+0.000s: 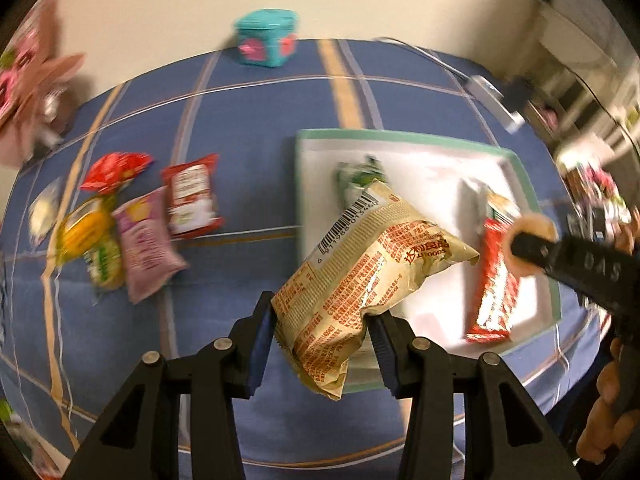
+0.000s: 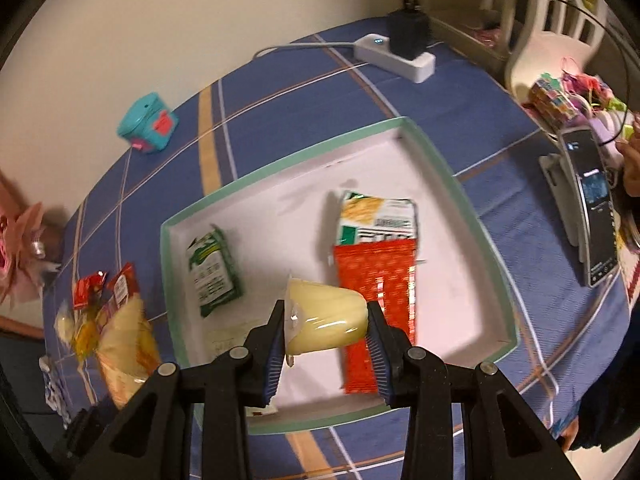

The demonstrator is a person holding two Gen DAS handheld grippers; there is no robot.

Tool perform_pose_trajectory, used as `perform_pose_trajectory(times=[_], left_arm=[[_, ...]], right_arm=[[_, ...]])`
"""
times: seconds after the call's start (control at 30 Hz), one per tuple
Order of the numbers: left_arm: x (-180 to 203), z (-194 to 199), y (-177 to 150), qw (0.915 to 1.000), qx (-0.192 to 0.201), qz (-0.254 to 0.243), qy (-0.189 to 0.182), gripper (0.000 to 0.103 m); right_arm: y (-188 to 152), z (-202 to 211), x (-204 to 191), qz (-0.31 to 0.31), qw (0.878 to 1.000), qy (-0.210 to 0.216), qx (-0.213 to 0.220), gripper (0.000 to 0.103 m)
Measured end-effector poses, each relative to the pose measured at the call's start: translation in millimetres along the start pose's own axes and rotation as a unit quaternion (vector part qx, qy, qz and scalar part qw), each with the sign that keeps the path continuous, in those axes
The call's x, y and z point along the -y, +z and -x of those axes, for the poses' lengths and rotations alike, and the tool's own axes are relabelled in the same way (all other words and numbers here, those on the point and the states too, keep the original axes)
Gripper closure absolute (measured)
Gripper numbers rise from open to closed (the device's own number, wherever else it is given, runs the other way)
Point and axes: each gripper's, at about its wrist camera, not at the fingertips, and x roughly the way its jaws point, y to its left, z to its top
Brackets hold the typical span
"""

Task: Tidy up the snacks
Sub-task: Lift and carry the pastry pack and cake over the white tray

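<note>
— While both hands are over the cloth, which step would you say this is?

— The carrying-in step. The left gripper (image 1: 322,344) is clamped on a beige snack bag (image 1: 360,280), pinched at its lower end, so the bag juts out over the near left corner of the green-rimmed tray (image 1: 404,136). The right gripper (image 2: 326,336) has its jaws closed on a pale yellow jelly cup (image 2: 326,316), held on its side above the near part of the tray floor.

— What's in the tray so far?

— Three packets, from what I can see: a small green-and-white pack (image 2: 214,272) toward the left side, a green-and-white biscuit pack (image 2: 376,216) further back, and a red wrapper (image 2: 376,312) lying in front of it, toward the near edge, touching or overlapping it.

— And the rest?

— A loose cluster lies on the tablecloth (image 1: 256,112) left of the tray: a red packet (image 1: 192,196), a pink one (image 1: 146,240), a yellow-green one (image 1: 96,248) and a red twisted bag (image 1: 116,170) (the view is smeared there, so I won't swear to the count).

— So what does the next move need?

— My guess: each hand lowers its load onto bare tray floor and lets go. The cup wants the open white patch between the small green pack and the red wrapper; the bag is bulky, so the back left part looks the better spot. The two grippers are close together, so one should probably go first.
</note>
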Motion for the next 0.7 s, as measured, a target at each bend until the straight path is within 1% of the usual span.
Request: perform_pose_trajectory(times=[0.13,0.23,0.43,0.7], left_arm=[[24,-9,0,0.9995,-0.005,-0.032,0.0,0.055],[35,-16,-2,0.9991,-0.012,-0.042,0.001,0.055],[43,-31,1,0.9984,-0.02,-0.051,0.009,0.055],[48,-42,5,0.9982,-0.021,-0.056,0.004,0.055]], right_arm=[[1,-1,6,-0.006,1.0,0.001,-0.001,0.063],[2,-3,6,-0.006,1.0,0.002,-0.005,0.063],[1,-9,4,-0.003,1.0,0.006,-0.016,0.063],[-1,-18,3,0.001,1.0,0.003,-0.028,0.063]])
